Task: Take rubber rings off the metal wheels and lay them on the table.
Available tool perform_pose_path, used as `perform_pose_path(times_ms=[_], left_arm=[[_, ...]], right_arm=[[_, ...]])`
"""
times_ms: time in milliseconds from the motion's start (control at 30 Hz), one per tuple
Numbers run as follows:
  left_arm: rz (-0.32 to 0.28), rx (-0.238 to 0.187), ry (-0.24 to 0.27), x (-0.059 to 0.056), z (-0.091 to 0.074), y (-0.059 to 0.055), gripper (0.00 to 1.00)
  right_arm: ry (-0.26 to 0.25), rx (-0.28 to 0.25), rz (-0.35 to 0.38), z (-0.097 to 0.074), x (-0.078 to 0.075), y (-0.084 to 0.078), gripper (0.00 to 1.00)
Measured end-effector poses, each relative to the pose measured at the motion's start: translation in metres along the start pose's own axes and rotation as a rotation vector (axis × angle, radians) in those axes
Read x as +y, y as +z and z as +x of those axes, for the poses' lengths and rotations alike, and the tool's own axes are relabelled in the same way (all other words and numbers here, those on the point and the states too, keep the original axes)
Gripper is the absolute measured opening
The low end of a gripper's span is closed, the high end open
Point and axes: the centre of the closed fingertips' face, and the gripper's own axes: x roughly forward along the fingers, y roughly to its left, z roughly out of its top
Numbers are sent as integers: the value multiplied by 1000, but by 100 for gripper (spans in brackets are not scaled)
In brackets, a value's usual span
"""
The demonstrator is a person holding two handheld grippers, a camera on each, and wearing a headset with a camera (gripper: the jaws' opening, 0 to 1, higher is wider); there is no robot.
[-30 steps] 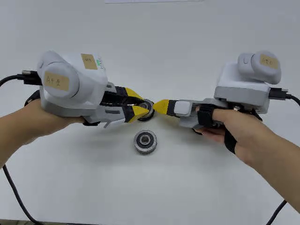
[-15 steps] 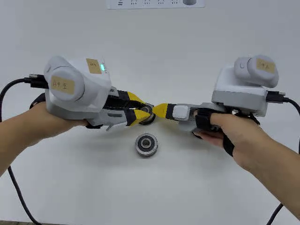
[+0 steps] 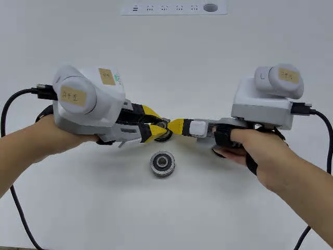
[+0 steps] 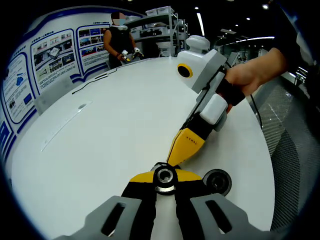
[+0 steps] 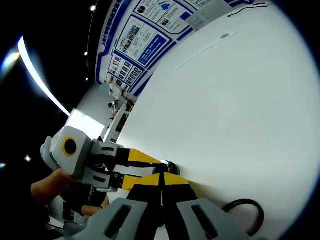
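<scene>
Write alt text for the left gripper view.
The yellow-tipped left gripper clamps a small silver metal wheel over a white table. The right gripper, its yellow tip closed, meets that wheel from upper right. A second dark round wheel lies on the table nearby.

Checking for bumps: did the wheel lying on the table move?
No. The wheel keeps its spacing from the white strip beyond it; only the camera shifted.
</scene>
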Motion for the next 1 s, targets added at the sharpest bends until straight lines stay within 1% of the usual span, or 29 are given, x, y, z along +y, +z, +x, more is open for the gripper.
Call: perform_pose_path(times_ms=[433,633,700,767,1000], left_arm=[[7,-4,-3,-1,0,0,13],[11,-4,-6,-2,0,0,13],[25,-5,-9,-3,0,0,13],[19,-10,-9,-3,0,0,13],[24,-9,-9,-3,0,0,13]], right_arm=[[16,7,-22,1,7,-1,0],[17,5,-17,-2,5,-1,0],[17,7,-19,-2,5,-1,0],[19,12,-28,-3,6,-2,0],[21,16,-36,-3,8,-2,0]])
